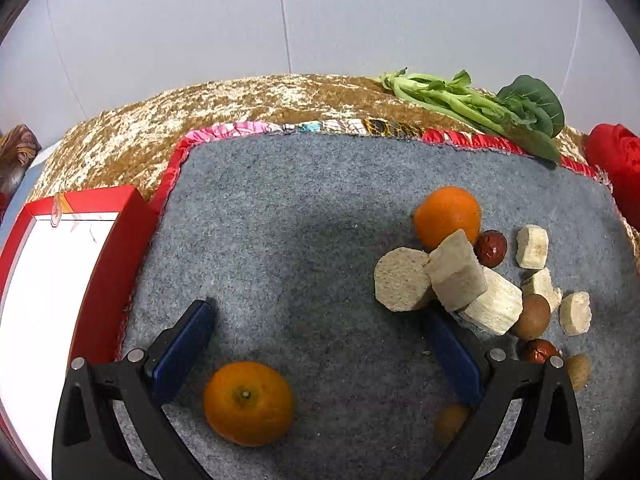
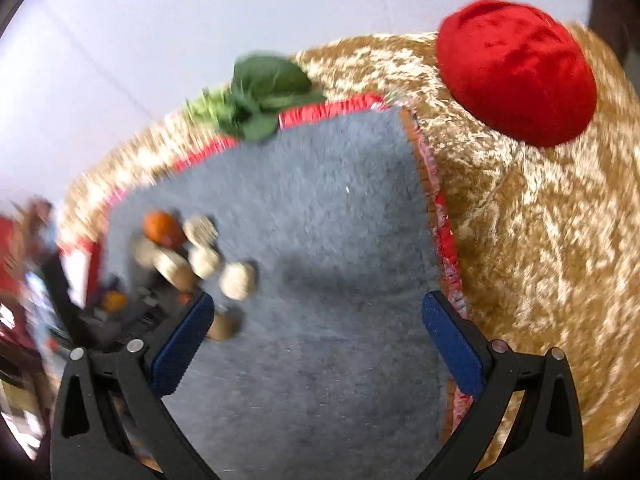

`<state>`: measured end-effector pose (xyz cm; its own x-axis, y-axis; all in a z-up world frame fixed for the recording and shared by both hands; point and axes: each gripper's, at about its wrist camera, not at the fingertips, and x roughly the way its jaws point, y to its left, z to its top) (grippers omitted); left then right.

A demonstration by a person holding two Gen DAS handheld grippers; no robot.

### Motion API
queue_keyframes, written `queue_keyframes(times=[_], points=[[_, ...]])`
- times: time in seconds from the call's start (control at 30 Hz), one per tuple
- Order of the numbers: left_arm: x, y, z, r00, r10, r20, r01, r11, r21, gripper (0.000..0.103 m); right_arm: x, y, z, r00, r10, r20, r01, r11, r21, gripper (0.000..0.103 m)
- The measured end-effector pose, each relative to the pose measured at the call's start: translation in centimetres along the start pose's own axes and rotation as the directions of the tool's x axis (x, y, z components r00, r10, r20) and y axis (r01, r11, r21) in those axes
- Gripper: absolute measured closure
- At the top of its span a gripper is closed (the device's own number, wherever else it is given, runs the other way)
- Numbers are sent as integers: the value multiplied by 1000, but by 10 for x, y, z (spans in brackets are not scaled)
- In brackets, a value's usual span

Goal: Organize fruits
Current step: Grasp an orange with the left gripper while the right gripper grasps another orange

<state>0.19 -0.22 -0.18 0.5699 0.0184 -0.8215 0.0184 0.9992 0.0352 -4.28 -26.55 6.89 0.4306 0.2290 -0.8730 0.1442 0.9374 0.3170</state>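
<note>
Hovering low over the grey mat (image 1: 300, 208), the left gripper (image 1: 320, 320) was spread wide and held nothing. The near orange (image 1: 248, 402) lay on the mat between its two fingers, well back toward the gripper body and closer to the left-hand finger, stem end facing up. Being round, it offered no long axis to line up with; only centring mattered.

The rest of the fruit sat ahead and to the right of that gripper: a second orange (image 1: 447, 216), pale cut chunks (image 1: 456, 272) piled against each other, red dates (image 1: 491, 248) and a brown round fruit (image 1: 532, 316). The right-hand finger tip was just beside, possibly touching, the chunk pile; contact could not be confirmed. A red-edged box (image 1: 100, 248) stood off the mat's left edge, likely the drop point.

The right gripper (image 2: 318, 320) was also wide and empty, over bare mat near its right border. Its view was motion-blurred; the pile showed far to its left. Leafy greens (image 1: 480, 108) and a red cushion (image 2: 516, 72) sat on the gold cloth (image 2: 540, 240), outside the work.

Judgement: the left gripper was clearly nearer, and the near orange was the obvious pick. Risk: closing off-centre could have rolled it out.
</note>
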Motion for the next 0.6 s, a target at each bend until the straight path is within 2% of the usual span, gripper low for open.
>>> queue_keyframes(times=[0.07, 0.1, 0.17, 0.23, 0.27, 0.4, 0.53, 0.6], points=[[-3, 3, 1, 1000, -25, -18, 25, 1000, 4, 0, -3, -3, 3, 998, 70, 7, -70, 996, 47, 0], [-5, 5, 4, 997, -53, -54, 55, 998, 36, 0, -3, 0, 4, 996, 92, 7, -92, 994, 52, 0], [-13, 11, 8, 993, -66, -95, 73, 995, 71, 0, -1, 20, 12, 986, 168, 12, -168, 985, 30, 0], [-33, 21, 8, 998, -21, -62, 28, 993, 113, 1, -3, 39, 12, 975, 224, 8, -224, 975, -3, 0], [-46, 27, 8, 1000, -2, -18, 5, 989, 147, 1, -1, 54, 17, 968, 249, -5, -249, 968, -31, 0], [-79, 53, 10, 994, 11, 112, -35, 975, 219, 0, 12, 102, 32, 956, 289, -47, -292, 950, -110, 0], [-79, 60, 6, 994, 28, 110, -58, 957, 283, 0, 38, 147, 51, 958, 272, -90, -284, 941, -181, 1], [-76, 55, 0, 997, -27, 66, 4, 944, 329, 0, 54, 158, 57, 960, 255, -115, -274, 944, -187, 6]])
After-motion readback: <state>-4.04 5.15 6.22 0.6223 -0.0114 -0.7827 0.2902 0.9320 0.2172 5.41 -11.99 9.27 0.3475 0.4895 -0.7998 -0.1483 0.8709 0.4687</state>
